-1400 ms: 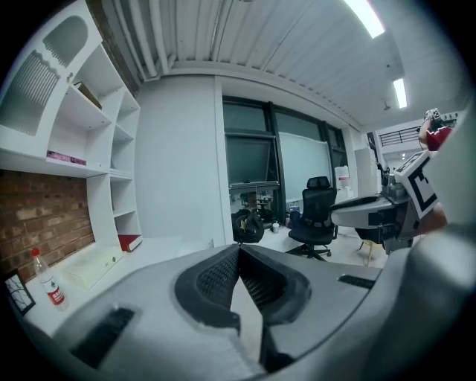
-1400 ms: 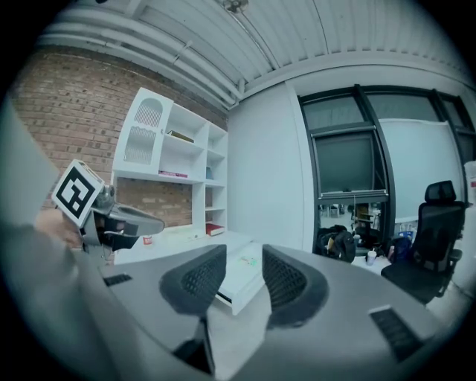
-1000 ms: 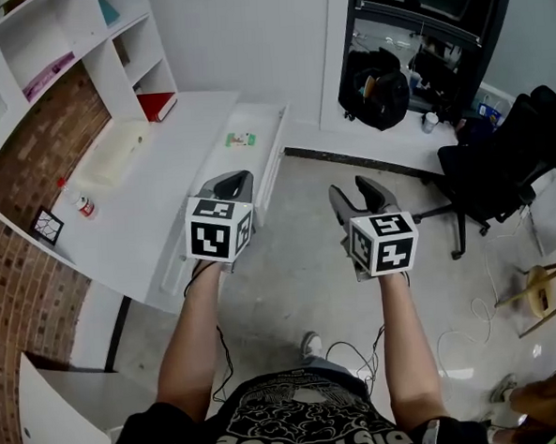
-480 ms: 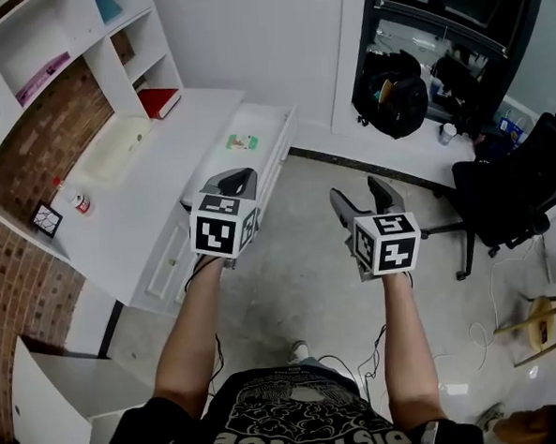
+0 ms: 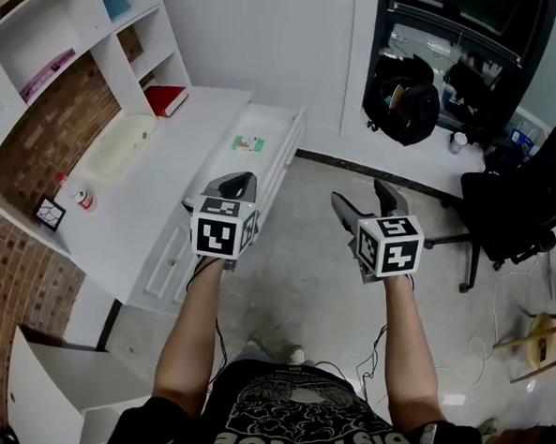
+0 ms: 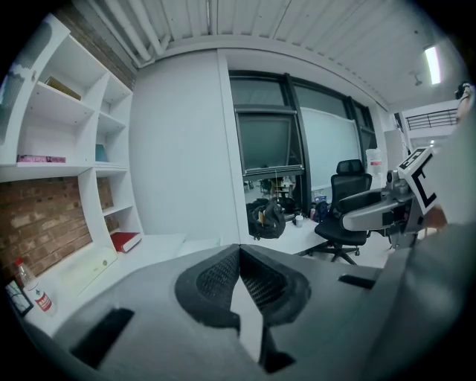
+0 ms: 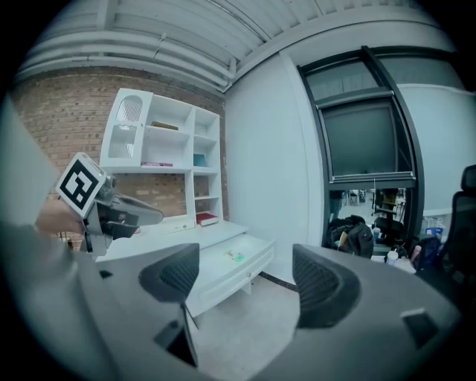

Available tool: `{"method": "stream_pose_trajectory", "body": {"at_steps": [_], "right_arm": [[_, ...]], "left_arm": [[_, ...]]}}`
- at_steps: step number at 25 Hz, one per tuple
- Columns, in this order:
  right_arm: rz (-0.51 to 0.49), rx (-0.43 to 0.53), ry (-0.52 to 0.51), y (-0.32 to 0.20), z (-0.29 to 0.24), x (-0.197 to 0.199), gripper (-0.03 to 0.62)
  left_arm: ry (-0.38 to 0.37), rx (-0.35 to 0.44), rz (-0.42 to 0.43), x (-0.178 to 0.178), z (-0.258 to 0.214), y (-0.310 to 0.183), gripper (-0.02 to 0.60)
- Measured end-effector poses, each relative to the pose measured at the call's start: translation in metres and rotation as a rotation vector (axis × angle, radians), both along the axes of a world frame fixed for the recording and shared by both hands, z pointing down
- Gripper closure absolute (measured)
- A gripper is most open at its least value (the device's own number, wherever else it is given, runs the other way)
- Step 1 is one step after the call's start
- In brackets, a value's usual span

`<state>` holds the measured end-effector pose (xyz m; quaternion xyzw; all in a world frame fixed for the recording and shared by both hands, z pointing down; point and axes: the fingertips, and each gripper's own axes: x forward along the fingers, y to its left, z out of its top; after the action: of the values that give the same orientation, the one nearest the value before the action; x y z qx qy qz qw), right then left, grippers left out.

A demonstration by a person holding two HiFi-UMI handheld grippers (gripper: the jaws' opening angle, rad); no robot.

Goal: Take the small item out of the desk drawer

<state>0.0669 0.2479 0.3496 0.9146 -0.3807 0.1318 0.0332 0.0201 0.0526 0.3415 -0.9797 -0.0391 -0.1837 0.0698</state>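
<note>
The white desk's drawer stands pulled out, and a small green item lies inside it. My left gripper hovers in the air in front of the drawer's near end, short of the item. Its jaws are shut with nothing between them. Over the floor to its right is my right gripper; its jaws have just been opening, stand wide apart and hold nothing. Between them, in the right gripper view, the drawer and the green item show some way ahead.
On the desk top lie a cream tray, a red book, a small bottle and a framed picture. Shelves rise along the brick wall. A black backpack and an office chair stand at the right.
The right gripper's jaws have spread wider. The left jaws stay shut. Both grippers and the view have shifted a little as the person moves by the desk.
</note>
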Motion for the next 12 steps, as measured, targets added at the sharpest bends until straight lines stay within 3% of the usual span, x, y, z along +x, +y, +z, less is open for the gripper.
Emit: {"method": "stream_pose_trajectory", "body": {"at_steps": [12], "right_arm": [[-0.075,-0.012,0.015,-0.055,0.002,0.037,0.22]], "left_arm": [[0.011,-0.01,-0.078,0.023,0.011,-0.053,0.574]]}}
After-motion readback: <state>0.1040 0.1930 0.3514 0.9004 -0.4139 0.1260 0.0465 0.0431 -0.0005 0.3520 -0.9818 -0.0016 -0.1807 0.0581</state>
